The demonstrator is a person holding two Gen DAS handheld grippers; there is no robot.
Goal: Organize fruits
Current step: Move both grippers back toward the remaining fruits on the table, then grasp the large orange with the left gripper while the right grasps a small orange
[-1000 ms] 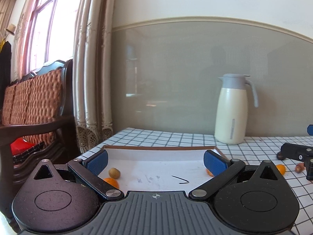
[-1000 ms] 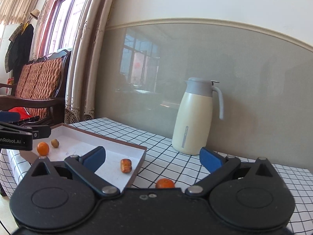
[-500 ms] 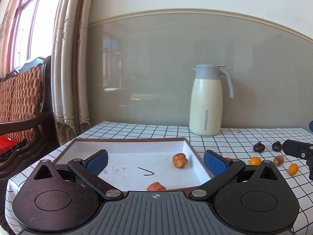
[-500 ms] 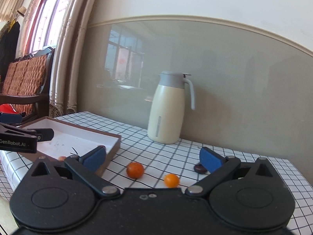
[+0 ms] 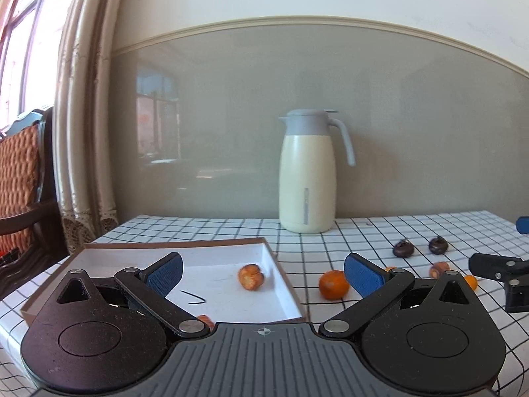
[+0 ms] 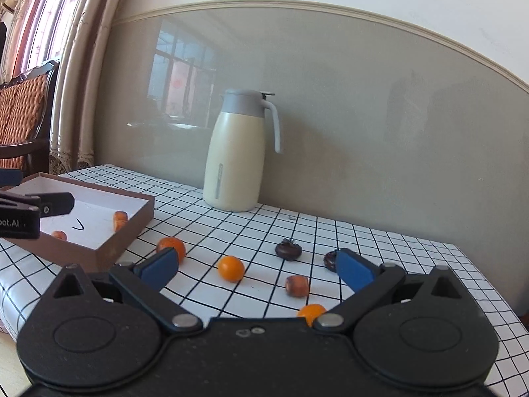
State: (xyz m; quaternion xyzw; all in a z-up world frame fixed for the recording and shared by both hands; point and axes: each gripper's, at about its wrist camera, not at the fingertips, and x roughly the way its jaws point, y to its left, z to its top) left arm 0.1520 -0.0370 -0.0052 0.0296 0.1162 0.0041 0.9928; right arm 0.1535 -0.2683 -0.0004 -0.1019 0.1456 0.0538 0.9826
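Left wrist view: my left gripper [image 5: 263, 274] stands wide, empty, over the box [image 5: 277, 266] corner, where a brown fruit [image 5: 251, 276] lies. My right gripper [image 6: 256, 269] stands wide, empty, above loose oranges [image 6: 231, 268] on the checked cloth [image 6: 380, 241].

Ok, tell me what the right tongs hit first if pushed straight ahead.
Probably the small orange fruit on the checked tablecloth, lying between the open right tongs; beyond it the cream jug. Depth is uncertain.
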